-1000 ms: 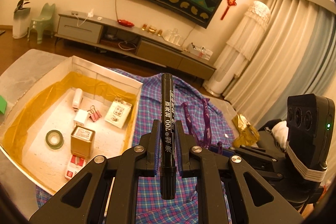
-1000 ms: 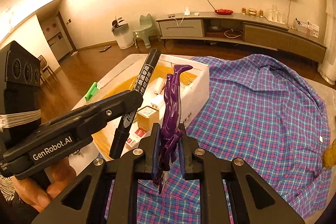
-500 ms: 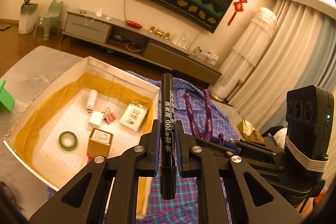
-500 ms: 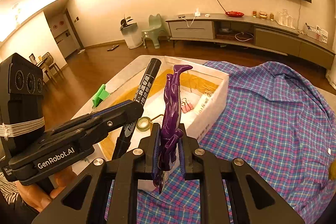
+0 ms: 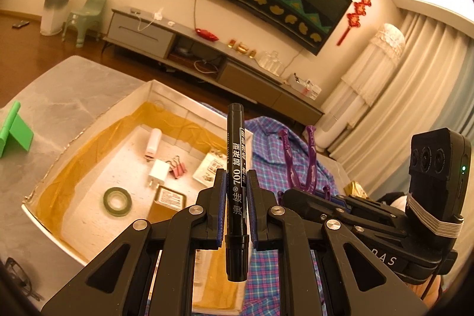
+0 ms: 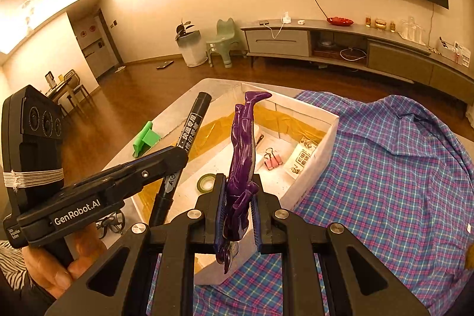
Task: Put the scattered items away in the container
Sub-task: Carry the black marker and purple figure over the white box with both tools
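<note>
So the white box (image 5: pixel 89 135) is the thing to look at here: open top, thin white walls, yellowish tape or film running around the inside edges. Inside it I count one green tape roll (image 5: pixel 117 201) (flat ring), one white charger plug (image 5: pixel 158 171), one white tube-shaped thing (image 5: pixel 153 142) lying beyond the plug, a couple of pink binder clips (image 5: pixel 177 169) touching the plug's right side, one white card with a printed code (image 5: pixel 211 168) against the box's right wall, and one small tan box with a label (image 5: pixel 171 199) near the front.

The left gripper (image 5: pixel 237 191) is clamped tight on one black marker (image 5: pixel 236 182), glossy, round barrel, white print, standing upright and hovering over the box's right edge. The right gripper (image 6: pixel 238 203) is squeezed on one purple plastic figure (image 6: pixel 243 156) (shiny, legs sticking up), hanging above the near corner of the box.

To the right of the box lies a blue-pink plaid shirt (image 6: pixel 385 168), soft and rumpled. Left of the box on the grey marble-look table (image 5: pixel 59 91) there's one green plastic stand (image 5: pixel 14 132), and a pair of glasses (image 5: pixel 17 274) sits by the box's near-left side.
</note>
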Demonstrator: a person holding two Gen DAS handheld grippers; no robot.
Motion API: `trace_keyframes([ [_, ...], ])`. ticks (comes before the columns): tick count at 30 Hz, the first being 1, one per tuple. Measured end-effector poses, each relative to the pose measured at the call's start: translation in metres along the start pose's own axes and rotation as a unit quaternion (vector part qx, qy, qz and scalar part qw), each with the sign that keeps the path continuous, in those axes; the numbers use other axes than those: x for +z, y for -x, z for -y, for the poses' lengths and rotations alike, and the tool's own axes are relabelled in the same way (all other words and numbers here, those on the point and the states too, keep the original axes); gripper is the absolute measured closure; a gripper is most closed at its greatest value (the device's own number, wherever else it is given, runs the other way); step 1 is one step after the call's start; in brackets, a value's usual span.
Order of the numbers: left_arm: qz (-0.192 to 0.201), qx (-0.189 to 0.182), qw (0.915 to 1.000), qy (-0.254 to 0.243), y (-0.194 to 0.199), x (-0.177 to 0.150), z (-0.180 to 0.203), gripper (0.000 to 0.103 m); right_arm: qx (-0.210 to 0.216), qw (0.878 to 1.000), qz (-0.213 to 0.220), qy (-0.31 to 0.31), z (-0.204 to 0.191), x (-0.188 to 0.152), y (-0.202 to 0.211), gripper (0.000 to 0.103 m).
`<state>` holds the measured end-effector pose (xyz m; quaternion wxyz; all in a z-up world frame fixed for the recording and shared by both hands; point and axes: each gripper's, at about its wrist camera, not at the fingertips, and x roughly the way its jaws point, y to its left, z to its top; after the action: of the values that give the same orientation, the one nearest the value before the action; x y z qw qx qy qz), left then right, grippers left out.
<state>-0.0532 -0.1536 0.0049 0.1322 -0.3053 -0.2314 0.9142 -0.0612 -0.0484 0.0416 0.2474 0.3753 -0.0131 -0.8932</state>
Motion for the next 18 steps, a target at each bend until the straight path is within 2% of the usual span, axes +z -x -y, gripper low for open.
trace_keyframes([
  [9, 0.007, 0.034, 0.9992, 0.022, -0.002, 0.014, -0.031, 0.090, 0.003, 1.000, -0.015, 0.006, -0.003, 0.008, -0.024, 0.086],
  [13, 0.002, 0.063, 0.9979, 0.012, -0.008, 0.019, -0.039, 0.090, 0.007, 1.000, -0.026, 0.005, -0.001, 0.009, -0.038, 0.086],
  [18, -0.009, 0.082, 0.9966, 0.006, -0.018, 0.023, -0.047, 0.090, 0.009, 0.999, -0.039, 0.005, -0.001, 0.012, -0.053, 0.086],
])
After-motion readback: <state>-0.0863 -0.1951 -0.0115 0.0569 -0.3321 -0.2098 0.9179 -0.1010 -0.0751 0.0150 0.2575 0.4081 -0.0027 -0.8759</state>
